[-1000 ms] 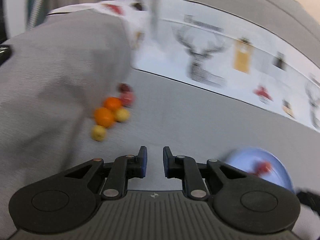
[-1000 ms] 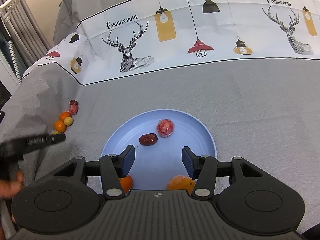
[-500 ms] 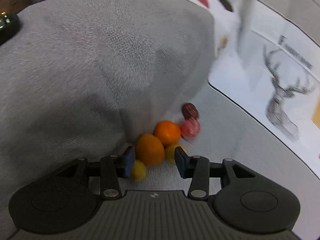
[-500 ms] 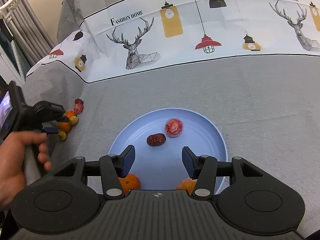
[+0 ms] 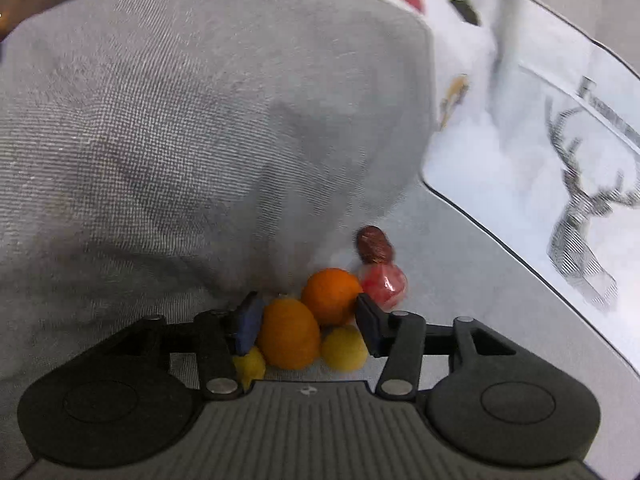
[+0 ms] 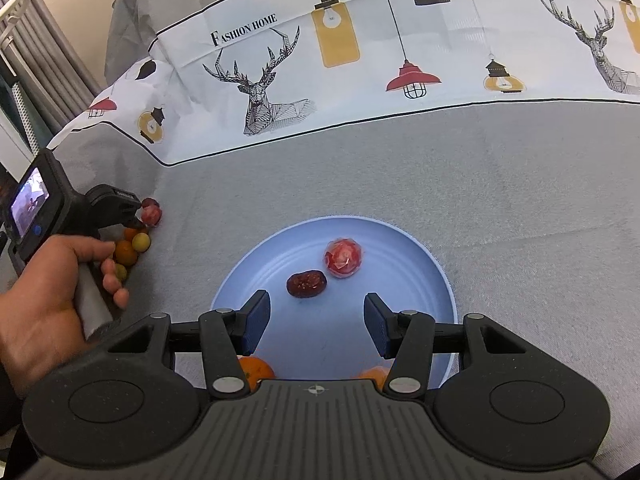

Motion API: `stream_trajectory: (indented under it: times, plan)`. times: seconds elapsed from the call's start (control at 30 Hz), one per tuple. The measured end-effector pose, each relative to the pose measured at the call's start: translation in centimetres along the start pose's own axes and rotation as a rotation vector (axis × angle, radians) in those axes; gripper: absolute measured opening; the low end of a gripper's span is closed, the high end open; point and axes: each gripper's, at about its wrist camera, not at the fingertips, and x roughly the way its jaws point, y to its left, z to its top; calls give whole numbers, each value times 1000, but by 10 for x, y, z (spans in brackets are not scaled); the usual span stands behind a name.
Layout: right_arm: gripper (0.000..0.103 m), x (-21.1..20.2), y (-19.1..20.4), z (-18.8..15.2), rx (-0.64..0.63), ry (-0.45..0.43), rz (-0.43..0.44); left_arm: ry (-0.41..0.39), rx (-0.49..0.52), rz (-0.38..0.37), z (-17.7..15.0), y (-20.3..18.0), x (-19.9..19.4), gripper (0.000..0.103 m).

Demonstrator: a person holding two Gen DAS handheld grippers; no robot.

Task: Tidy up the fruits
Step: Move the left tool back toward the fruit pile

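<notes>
My left gripper is open over a cluster of fruit on the grey cloth. An orange lies between its fingers, another orange just beyond, with two small yellow fruits, a wrapped red fruit and a dark date. My right gripper is open and empty above the blue plate. The plate holds a wrapped red fruit, a date and two oranges at its near edge. The left gripper and the cluster show at the left of the right wrist view.
A raised grey cloth fold rises right behind the fruit cluster. A white printed strip with deer and lamps runs along the back. Grey curtains hang at the far left.
My left gripper has swung left to the fruit cluster, opened wider and closed in until an orange sits between its fingers. My right gripper has stayed open over the plate, which shifted slightly in view.
</notes>
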Motion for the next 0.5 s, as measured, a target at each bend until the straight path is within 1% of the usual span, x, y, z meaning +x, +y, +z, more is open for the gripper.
stream_trajectory:
  times: [0.03,0.07,0.13,0.17,0.23,0.3,0.33,0.43,0.5]
  plan:
    - [54,1,0,0,-1,0,-1,-6,24,-13,-4,0,-6,46]
    - [54,1,1,0,-3,1,-3,-12,53,-29,-9,-1,-13,44]
    - [54,2,1,0,-8,1,-7,-4,90,-98,-17,2,-23,39]
    - [54,2,2,0,-12,1,-10,2,113,-129,-21,3,-29,39]
    - [54,3,2,1,-16,1,-17,9,178,-168,-27,5,-40,39]
    - [54,3,4,0,-19,1,-24,18,221,-231,-28,12,-48,38]
    - [54,2,4,-1,-23,-1,-27,31,235,-272,-31,18,-54,38]
    - [54,1,4,0,-35,-4,-37,83,289,-434,-35,38,-70,38]
    - [54,1,6,-1,-41,-6,-41,88,306,-500,-35,48,-77,39]
